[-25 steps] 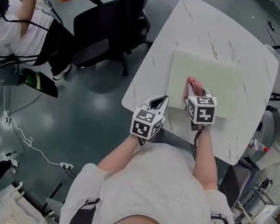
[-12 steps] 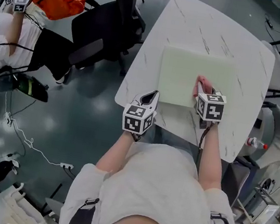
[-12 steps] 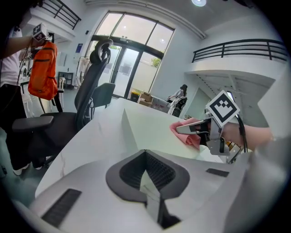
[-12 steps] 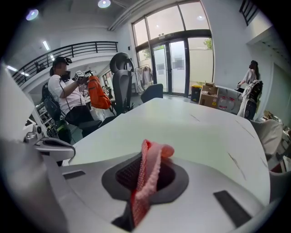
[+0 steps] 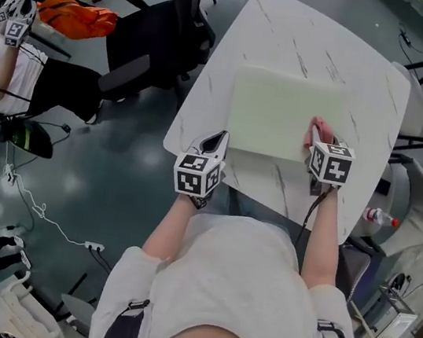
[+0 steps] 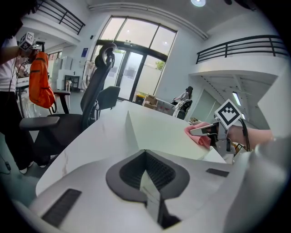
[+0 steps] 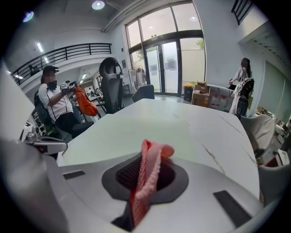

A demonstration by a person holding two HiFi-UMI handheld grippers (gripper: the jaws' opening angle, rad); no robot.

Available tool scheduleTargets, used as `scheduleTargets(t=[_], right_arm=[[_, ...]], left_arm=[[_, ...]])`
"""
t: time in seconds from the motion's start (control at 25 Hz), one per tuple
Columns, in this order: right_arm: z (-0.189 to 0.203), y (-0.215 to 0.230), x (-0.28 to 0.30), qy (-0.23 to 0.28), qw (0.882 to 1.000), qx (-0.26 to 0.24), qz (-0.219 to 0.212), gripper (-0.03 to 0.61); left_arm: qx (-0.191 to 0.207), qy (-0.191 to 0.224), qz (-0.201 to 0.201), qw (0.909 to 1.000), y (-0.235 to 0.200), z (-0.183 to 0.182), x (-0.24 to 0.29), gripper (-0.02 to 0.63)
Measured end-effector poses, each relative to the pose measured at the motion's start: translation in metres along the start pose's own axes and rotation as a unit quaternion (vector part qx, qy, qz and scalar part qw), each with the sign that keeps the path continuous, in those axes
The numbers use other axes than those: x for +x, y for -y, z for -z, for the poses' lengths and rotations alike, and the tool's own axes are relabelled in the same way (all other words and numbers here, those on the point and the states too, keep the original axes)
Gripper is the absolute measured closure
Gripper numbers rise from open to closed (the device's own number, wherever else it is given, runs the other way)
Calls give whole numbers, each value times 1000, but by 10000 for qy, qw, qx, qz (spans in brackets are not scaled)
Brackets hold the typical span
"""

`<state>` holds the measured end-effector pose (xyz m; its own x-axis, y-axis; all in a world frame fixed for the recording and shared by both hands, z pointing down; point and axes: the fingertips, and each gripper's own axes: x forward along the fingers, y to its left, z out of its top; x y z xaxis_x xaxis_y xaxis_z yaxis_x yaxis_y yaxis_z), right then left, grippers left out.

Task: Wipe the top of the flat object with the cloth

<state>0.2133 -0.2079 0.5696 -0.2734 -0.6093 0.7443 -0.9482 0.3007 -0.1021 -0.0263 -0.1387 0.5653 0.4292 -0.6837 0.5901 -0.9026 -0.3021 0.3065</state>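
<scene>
In head view the right gripper (image 5: 317, 144) hides most of the cloth (image 5: 318, 128)

No readable text, label, brand, number or sign anywhere in view.

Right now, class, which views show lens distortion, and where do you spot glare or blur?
Head view: little distortion, even light, faint sheen on the floor. Left gripper view: fisheye, dark corners, windows washed out. Right gripper view: same fisheye; ceiling lamp glares, pink cloth slightly soft.
</scene>
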Motion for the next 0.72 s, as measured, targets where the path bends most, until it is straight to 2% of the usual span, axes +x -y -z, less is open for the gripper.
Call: scheduleTargets(t=[0.56, 0.72], right_arm=[[12, 61, -20, 65, 9999, 49, 133, 546], [14, 66, -25, 133, 9998, -2, 129, 546]], left_arm=[[-32, 189, -455, 9988, 4, 1, 1, 600], [-86, 209, -583, 9980, 2, 2, 1, 600]])
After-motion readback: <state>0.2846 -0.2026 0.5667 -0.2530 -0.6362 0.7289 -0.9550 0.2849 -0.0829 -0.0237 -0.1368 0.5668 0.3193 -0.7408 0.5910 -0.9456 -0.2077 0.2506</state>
